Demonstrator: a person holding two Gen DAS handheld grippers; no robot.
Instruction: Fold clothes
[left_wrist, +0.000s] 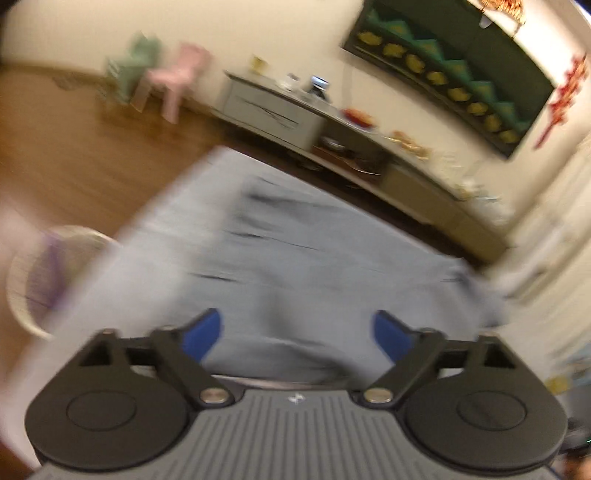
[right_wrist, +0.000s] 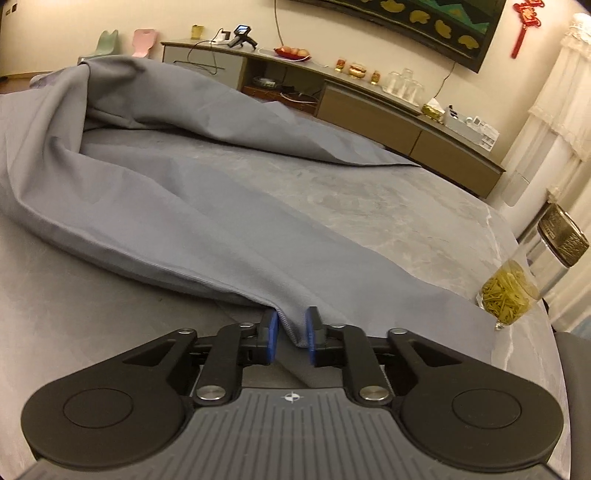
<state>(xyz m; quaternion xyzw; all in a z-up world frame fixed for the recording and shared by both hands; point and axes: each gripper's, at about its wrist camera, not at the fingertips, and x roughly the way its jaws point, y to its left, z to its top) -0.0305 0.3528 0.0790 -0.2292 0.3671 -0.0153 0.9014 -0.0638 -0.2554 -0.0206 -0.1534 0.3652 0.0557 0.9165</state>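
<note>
A grey garment (right_wrist: 192, 206) lies heaped and half-opened across a grey marbled counter (right_wrist: 388, 206) in a living room, the counter serving as the landmark here. At the counter's left edge, in the blurred left wrist view, a pale round basket (left_wrist: 26, 280) stands on the wooden floor. The left claw (left_wrist: 295, 332) hangs above the counter, its blue pads (left_wrist: 201, 332) spread wide with nothing between them; the cloth (left_wrist: 295, 258) lies beneath it, untouched. Further right, the right claw (right_wrist: 291, 332) sits low at the counter's near edge, nearly closed around a stitched hem of the garment; the fold passes between the pads (right_wrist: 272, 338), though a sliver of gap shows, so the hold looks light, not firm. At the counter's right edge stands a small glass jar (right_wrist: 508, 291) of yellow-green sticks, close to the cloth's trailing edge.

The risk, as it looks from here: a loose pinch could let the hem slip once the fabric is pulled, and the fold would collapse. A sweep of cloth toward the counter's right edge could also catch the jar and tip it off.
</note>
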